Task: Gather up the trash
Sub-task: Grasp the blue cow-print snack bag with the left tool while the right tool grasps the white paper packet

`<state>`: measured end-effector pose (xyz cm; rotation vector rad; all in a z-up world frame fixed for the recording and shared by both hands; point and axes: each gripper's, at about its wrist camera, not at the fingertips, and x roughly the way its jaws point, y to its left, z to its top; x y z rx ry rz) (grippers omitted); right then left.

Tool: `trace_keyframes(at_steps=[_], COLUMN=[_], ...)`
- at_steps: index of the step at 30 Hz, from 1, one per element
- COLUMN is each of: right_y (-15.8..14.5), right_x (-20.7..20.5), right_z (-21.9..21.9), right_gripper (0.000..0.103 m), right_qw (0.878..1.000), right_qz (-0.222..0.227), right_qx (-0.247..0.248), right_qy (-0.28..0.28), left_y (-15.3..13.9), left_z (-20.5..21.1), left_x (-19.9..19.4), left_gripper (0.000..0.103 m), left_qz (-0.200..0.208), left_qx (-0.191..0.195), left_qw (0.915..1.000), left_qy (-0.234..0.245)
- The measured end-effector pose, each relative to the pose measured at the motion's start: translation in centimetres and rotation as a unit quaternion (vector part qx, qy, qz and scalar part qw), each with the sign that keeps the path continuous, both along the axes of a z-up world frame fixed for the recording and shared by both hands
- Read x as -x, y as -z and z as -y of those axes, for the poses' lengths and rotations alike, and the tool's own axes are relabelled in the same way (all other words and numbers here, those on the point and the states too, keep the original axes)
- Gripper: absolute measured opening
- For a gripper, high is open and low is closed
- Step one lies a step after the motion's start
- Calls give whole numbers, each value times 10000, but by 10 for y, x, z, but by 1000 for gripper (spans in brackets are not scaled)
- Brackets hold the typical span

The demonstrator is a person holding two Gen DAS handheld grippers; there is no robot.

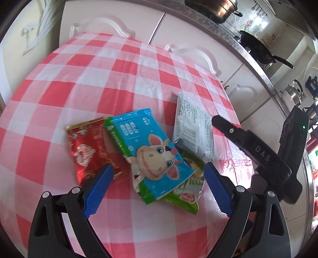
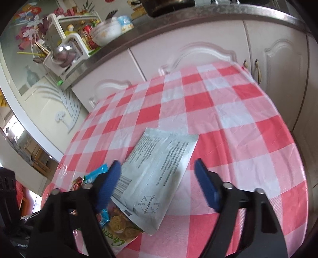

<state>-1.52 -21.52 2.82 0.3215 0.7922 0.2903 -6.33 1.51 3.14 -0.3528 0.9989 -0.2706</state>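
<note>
Several snack wrappers lie in a loose pile on the red-and-white checked tablecloth (image 1: 99, 79). A blue wrapper with a cartoon cow (image 1: 151, 152) lies on top, over a green wrapper (image 1: 188, 194). A red foil wrapper (image 1: 89, 150) lies to its left and a grey-white packet (image 1: 192, 127) to its right. My left gripper (image 1: 159, 170) is open, its blue pads on either side of the blue wrapper, above it. My right gripper (image 2: 158, 166) is open over the grey-white packet (image 2: 159, 170); the green wrapper (image 2: 119, 232) and a blue corner (image 2: 99, 170) show beneath. The right gripper also shows in the left wrist view (image 1: 258, 150).
White kitchen cabinets (image 2: 198, 49) stand right behind the table. The counter above holds a pot (image 1: 216, 8), a black pan (image 1: 258, 49), a kettle (image 1: 294, 93) and a dish rack with bowls (image 2: 79, 39). The table's edge (image 2: 288, 139) curves off at the right.
</note>
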Motion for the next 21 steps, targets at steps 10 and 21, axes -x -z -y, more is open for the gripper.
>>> trace_keyframes(at_steps=[10,21], right_y=[14,16], right_x=[-9,-16], right_z=[-7,-27], right_gripper=[79,88], right_qw=[9996,9988], right_qz=[-276,-250], right_qx=[-42,367], right_qy=[-83,-185], left_y=[10,16], left_z=[16,11], left_x=[-21,-24], left_gripper=[91,68], left_qz=[-23,183], left_qx=[-341,-759], left_qw=[9994,9969], left_qy=[29,79])
